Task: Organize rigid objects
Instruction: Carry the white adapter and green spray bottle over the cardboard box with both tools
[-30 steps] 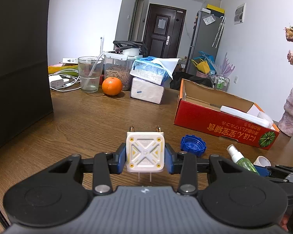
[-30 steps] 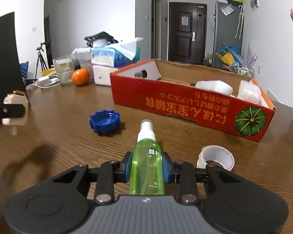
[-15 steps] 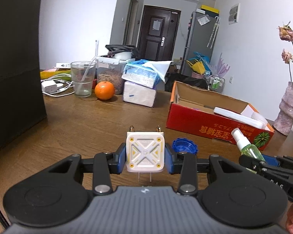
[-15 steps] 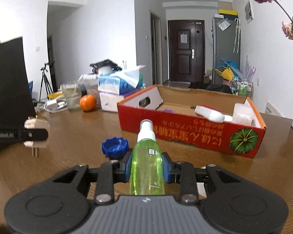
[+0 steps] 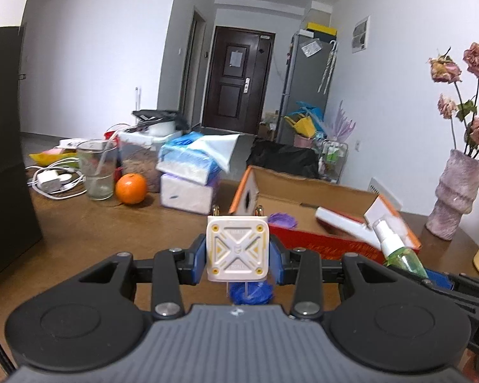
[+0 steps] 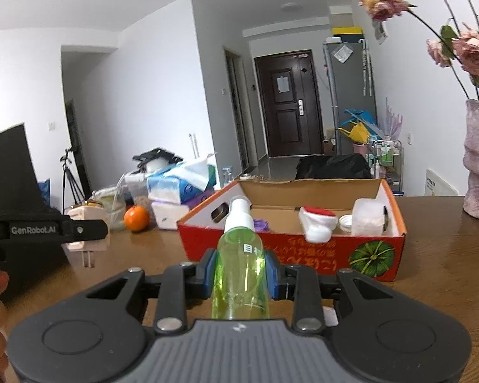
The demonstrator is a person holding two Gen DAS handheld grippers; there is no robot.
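Both grippers have risen off the wooden table (image 6: 437, 255) since a second ago, so the red cardboard box (image 6: 303, 249) now sits lower in each view and its inside shows. From where I stand, the left gripper (image 5: 237, 250) is clamped on a white square charger plug (image 5: 237, 249), its yellow-marked face toward the camera, two brass prongs poking up behind and two thin pins hanging below; the right view shows the same plug side-on at the left edge. Under it, mostly hidden by the plug and the gripper body, lies a blue bottle cap (image 5: 252, 293). The right gripper (image 6: 241, 274) is clenched around a clear green spray bottle (image 6: 241, 274) with a white nozzle, held pointing forward in front of the box's near wall; in the left view only its nozzle and shoulder show. Inside the box I can make out a purple lid-like thing (image 6: 260, 224), a white item with a red top (image 6: 317, 223), a small round white cap (image 6: 345, 221) and a frosted plastic container (image 6: 367, 217); what they are exactly is hard to tell. Beyond the box's left end sit stacked tissue packs (image 5: 190, 172), an orange (image 5: 131, 188) and a drinking glass (image 5: 97, 169). A pale pink vase (image 5: 456, 191) of dried roses stands at the right, its blooms cut off by the frame.
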